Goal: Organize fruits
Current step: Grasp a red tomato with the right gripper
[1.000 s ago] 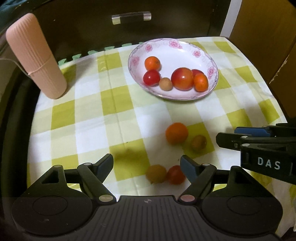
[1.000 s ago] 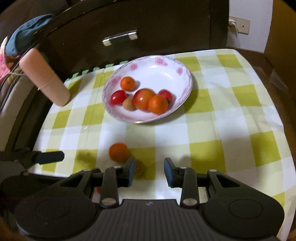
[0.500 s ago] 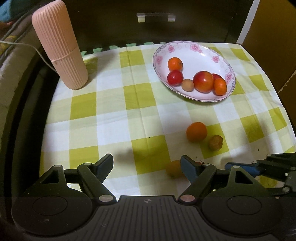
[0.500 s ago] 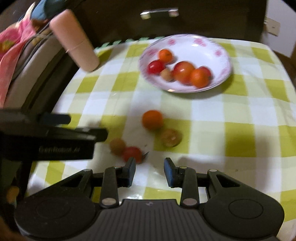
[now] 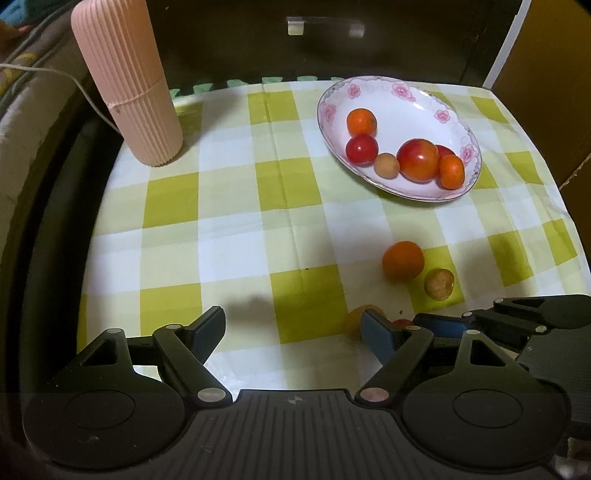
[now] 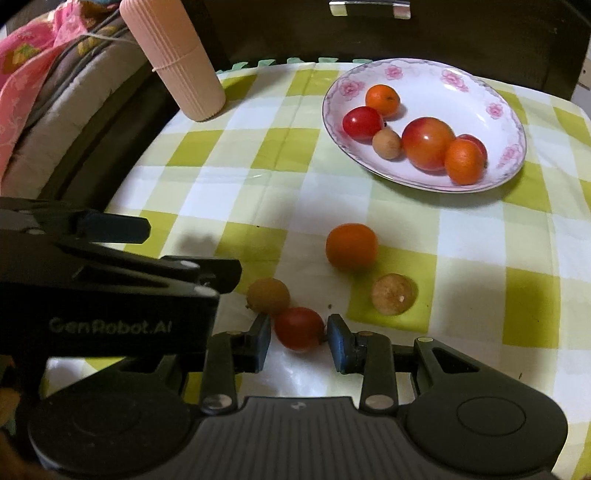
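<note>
A white flowered plate (image 5: 413, 110) (image 6: 443, 96) at the back right holds several fruits. Four more lie loose on the checked cloth: an orange (image 5: 402, 260) (image 6: 351, 246), a cut brown fruit (image 5: 439, 283) (image 6: 393, 294), a round brown fruit (image 6: 267, 296) and a red tomato (image 6: 298, 328). My right gripper (image 6: 300, 341) stands low with its jaws narrowly apart on either side of the tomato, a slim gap showing at each pad. My left gripper (image 5: 294, 330) is wide open with nothing between its fingers. Its right finger hides part of the round brown fruit (image 5: 352, 317).
A tall pink ribbed cylinder (image 5: 127, 85) (image 6: 173, 59) stands at the back left of the cloth (image 5: 236, 206). A dark cabinet with a handle (image 5: 325, 27) rises behind. Bedding (image 6: 22, 74) lies off the left edge, cardboard (image 5: 546, 74) on the right. The two grippers are side by side at the front.
My right gripper came down and over to the front loose fruits, and the red tomato now sits between its fingers, which stayed equally wide. My left gripper drifted slightly sideways and stayed open.
</note>
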### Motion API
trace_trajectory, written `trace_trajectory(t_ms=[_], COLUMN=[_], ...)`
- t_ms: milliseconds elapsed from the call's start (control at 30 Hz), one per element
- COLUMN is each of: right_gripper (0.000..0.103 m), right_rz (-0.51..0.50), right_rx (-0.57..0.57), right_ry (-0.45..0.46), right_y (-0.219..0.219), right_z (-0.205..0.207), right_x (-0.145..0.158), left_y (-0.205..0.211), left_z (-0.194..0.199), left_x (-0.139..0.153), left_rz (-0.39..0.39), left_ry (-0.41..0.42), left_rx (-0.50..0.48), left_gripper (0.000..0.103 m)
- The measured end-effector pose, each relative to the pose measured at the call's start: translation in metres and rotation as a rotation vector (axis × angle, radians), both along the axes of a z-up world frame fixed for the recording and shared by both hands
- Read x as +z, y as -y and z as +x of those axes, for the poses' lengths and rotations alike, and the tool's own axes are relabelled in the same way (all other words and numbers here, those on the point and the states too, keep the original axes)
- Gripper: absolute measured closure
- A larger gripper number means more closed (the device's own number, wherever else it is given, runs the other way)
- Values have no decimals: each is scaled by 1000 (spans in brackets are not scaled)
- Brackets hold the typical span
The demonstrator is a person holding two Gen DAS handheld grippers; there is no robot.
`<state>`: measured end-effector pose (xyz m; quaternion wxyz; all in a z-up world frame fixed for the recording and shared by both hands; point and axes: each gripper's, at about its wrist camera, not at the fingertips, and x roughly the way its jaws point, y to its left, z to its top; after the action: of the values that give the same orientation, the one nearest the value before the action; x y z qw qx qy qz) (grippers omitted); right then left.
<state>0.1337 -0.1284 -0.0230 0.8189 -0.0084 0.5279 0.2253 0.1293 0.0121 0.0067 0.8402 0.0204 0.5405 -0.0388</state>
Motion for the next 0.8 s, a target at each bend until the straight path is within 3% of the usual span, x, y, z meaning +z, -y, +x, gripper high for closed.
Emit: trace_trajectory(t_ms=[267, 400, 567, 667, 800], right_gripper=[75, 75, 75, 75, 75], right_rz=[3, 21, 35, 36, 33], right_rx=[-15, -41, -81, -99, -113], right_ry=[16, 17, 15, 8, 6], right_y=[14, 30, 50, 57, 61], right_z=[-3, -8, -17, -19, -17], right_x=[2, 8, 12, 11, 9], left_y=[9, 16, 33, 37, 39], left_z=[1, 3, 3, 5, 10], left_x=[-7, -12, -23, -29, -37], left_rz=[-28, -84, -50, -33, -22], left_ry=[-20, -34, -38, -40, -54], left_rx=[-31, -51, -95, -103, -96], left_gripper=[18, 18, 20, 27, 45])
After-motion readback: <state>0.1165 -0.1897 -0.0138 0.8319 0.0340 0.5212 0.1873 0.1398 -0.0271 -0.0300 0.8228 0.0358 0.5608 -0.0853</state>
